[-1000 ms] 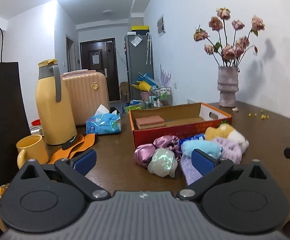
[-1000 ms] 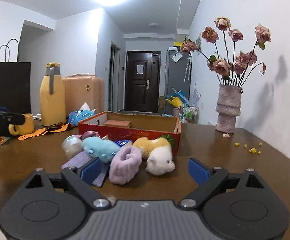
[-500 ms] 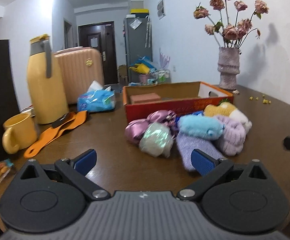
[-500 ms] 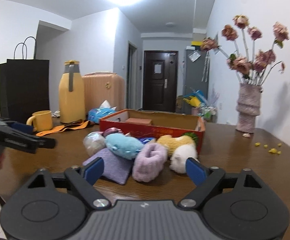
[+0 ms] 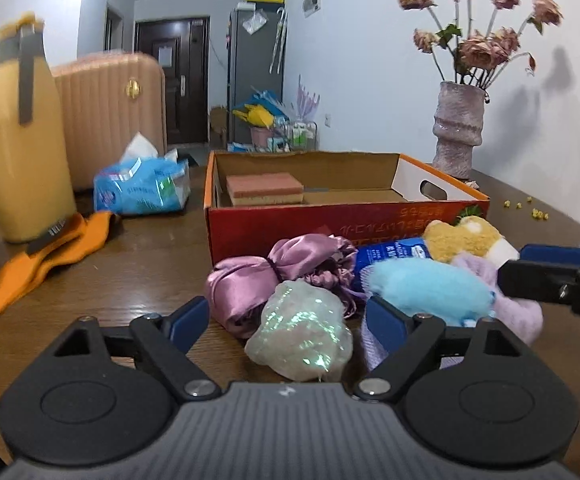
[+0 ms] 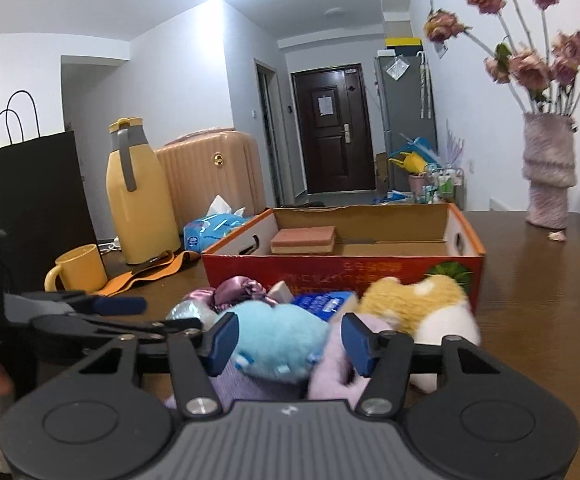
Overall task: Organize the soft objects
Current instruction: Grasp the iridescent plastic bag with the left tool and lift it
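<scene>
Left gripper [image 5: 288, 316]: jaws spread wide, holding nothing; the iridescent pouch [image 5: 302, 338] sits between the fingers, nearest to the camera, with no contact that I can confirm.

Right gripper [image 6: 286, 340]: jaws apart, blue plush toy [image 6: 280, 344] between the pads [image 6: 222, 338]. Whether the pads touch it, I cannot tell; reads as framed, not yet pinched.

All positions below are relative to the red cardboard box [image 5: 342, 220]. The soft pile lies on the table just in front of its near wall: purple satin scrunchies [image 5: 274, 272], lavender knit piece [image 6: 338, 368], yellow-and-white plush [image 6: 422, 300], and a blue packet [image 5: 390, 252] touching the wall. Inside the box, at the back left, is a sponge [image 5: 264, 188]; the rest of the floor looks bare.

Step in hand, by judgement: approach to first grasps. Next: close squarely on the plush bodies, lift clear of their neighbours, carry over the near wall and drop inside.

Beyond the box stands a vase of dried roses [image 5: 458, 128].
</scene>
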Available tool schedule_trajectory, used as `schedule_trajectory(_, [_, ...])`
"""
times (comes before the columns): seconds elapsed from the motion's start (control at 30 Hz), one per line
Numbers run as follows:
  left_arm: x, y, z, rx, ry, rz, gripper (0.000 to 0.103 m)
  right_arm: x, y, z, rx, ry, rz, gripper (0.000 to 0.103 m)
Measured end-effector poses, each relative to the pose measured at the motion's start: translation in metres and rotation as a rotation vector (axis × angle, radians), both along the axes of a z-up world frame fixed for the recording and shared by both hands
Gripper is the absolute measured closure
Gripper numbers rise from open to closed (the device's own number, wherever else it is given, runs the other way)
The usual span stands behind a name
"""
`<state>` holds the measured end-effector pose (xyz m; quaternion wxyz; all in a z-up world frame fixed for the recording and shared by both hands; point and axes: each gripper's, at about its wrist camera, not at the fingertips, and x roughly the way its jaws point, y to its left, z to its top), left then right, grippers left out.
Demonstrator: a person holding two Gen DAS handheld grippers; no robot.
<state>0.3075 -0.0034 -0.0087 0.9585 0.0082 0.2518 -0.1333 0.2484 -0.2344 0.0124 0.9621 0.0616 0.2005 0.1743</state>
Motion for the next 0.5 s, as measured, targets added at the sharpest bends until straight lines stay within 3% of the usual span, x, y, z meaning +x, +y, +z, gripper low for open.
schedule_trajectory(0.17, [0.019, 0.009, -0.011, -0.106, 0.098, -0.056, 0.050, 0.026, 0.012, -0.008, -0.024, 0.020, 0.018, 0.047])
schedule_trajectory(0.33, [0.021, 0.017, -0.016, -0.173, 0.123, -0.069, 0.059, 0.044, 0.008, -0.013, 0.018, 0.049, 0.002, 0.046])
schedule_trajectory(0.5, [0.021, 0.021, -0.014, -0.195, 0.127, -0.063, 0.062, 0.050, 0.014, -0.010, 0.036, 0.054, 0.023, 0.046])
